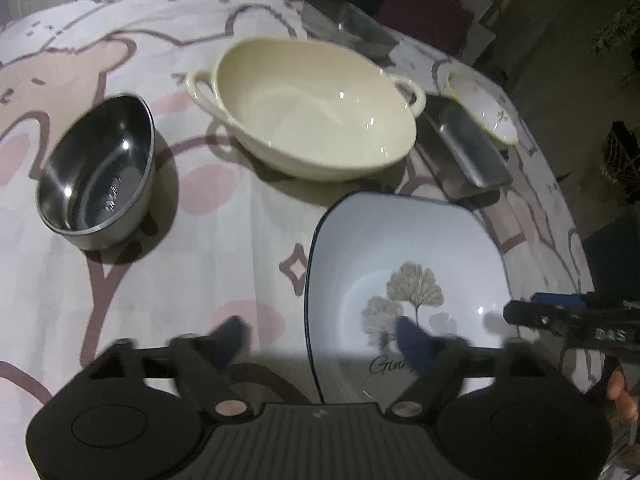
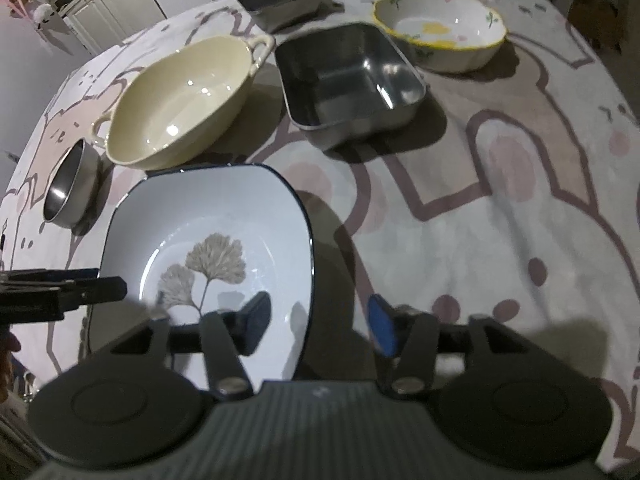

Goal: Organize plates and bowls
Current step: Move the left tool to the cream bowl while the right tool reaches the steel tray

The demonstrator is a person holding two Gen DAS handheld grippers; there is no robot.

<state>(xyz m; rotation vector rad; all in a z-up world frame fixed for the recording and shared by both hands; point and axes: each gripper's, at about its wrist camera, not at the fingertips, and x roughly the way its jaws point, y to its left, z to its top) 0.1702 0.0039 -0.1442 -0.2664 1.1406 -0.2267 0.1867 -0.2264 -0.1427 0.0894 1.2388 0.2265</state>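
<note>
In the left wrist view, the left tool [image 1: 324, 340] is spread wide and grasps nothing. One finger hangs over the bare cloth and the other over the well of the square ginkgo plate [image 1: 404, 276], so the plate's near-left rim lies between them. The right tool enters at the right edge, at the plate's other side. To take this plate well, I judge the left tool should lower until the rim sits deep between the pads, then close squarely so the glazed edge does not slip. Counted here: one round steel bowl [image 1: 98, 172], one cream two-handled bowl [image 1: 312, 112], one square plate, two steel trays (one beside the cream bowl, one farther back) and one flowered bowl [image 1: 486, 110], all on the cloth-covered surface [image 1: 208, 248].

In the right wrist view, the right tool [image 2: 318, 322] is likewise released and straddles the plate's right rim, one finger over the well and one outside; whether it touches I cannot tell. Both tools should close and lift together to keep the plate level. The count matches: two steel trays [image 2: 348, 76], three bowls, one plate.
</note>
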